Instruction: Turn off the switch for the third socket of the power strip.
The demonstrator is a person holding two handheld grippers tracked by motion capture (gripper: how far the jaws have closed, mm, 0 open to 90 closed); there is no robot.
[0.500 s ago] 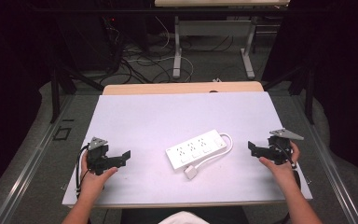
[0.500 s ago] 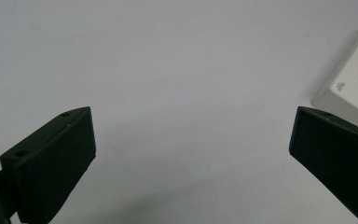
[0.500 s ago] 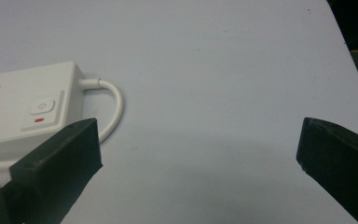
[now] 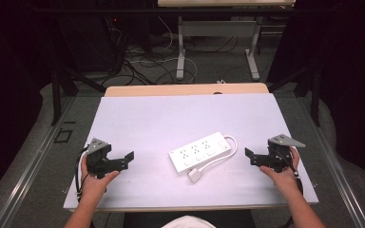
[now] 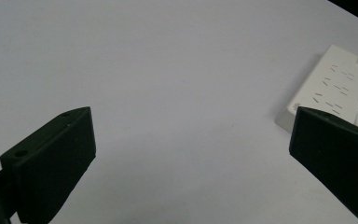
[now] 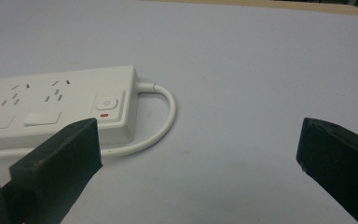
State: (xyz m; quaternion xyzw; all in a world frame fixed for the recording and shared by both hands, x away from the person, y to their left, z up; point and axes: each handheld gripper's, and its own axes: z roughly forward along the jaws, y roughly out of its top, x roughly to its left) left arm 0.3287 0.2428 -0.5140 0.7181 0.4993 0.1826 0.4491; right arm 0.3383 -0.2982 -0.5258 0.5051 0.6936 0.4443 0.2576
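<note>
A white power strip point(image 4: 200, 151) lies at an angle on the white table point(image 4: 171, 114), its cord point(image 4: 232, 144) looping round to a plug point(image 4: 194, 175) in front of it. My left gripper point(image 4: 128, 160) rests at the front left, open and pointing right toward the strip, a hand's width short of it. My right gripper point(image 4: 248, 156) sits at the front right, open, pointing left at the strip's cord end. In the left gripper view the strip's corner point(image 5: 345, 88) lies beyond the open left gripper point(image 5: 191, 135). In the right gripper view the strip's switch point(image 6: 106, 103) is ahead of the open right gripper point(image 6: 198, 140).
A wooden tabletop edge point(image 4: 185, 89) runs behind the white table. Beyond it on the floor are cables point(image 4: 147, 61) and the metal legs of another desk point(image 4: 181, 52). Metal rails point(image 4: 33, 161) flank the table on both sides.
</note>
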